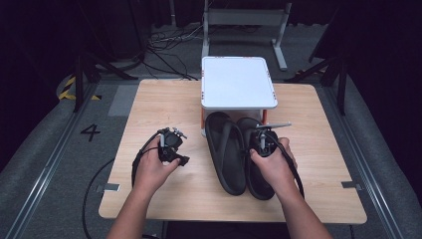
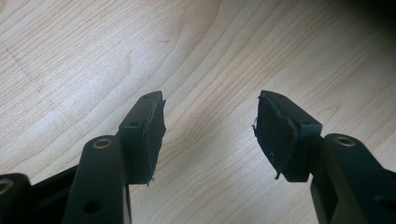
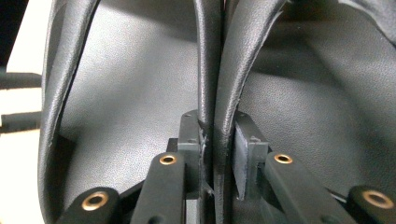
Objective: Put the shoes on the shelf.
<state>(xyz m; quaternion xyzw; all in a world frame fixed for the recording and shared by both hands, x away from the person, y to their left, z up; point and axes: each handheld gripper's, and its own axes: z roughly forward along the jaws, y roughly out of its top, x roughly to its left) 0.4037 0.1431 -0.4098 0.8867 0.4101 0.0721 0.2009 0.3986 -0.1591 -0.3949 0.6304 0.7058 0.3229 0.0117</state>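
Partly hidden under shelf [image 1: 239,82]: slipper toes. Right hand-held gripper [image 3: 214,140] pinches both slippers' [image 1: 226,149] inner edges; left hand-held gripper [image 2: 210,126] agape.

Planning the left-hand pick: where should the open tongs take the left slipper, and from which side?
Grip the left slipper by its outer strap edge, coming in from the table's left, where the left tongs are open over bare table. The strap arches off the footbed, thin enough to pinch. The inner edges are already clamped together by the right tongs.
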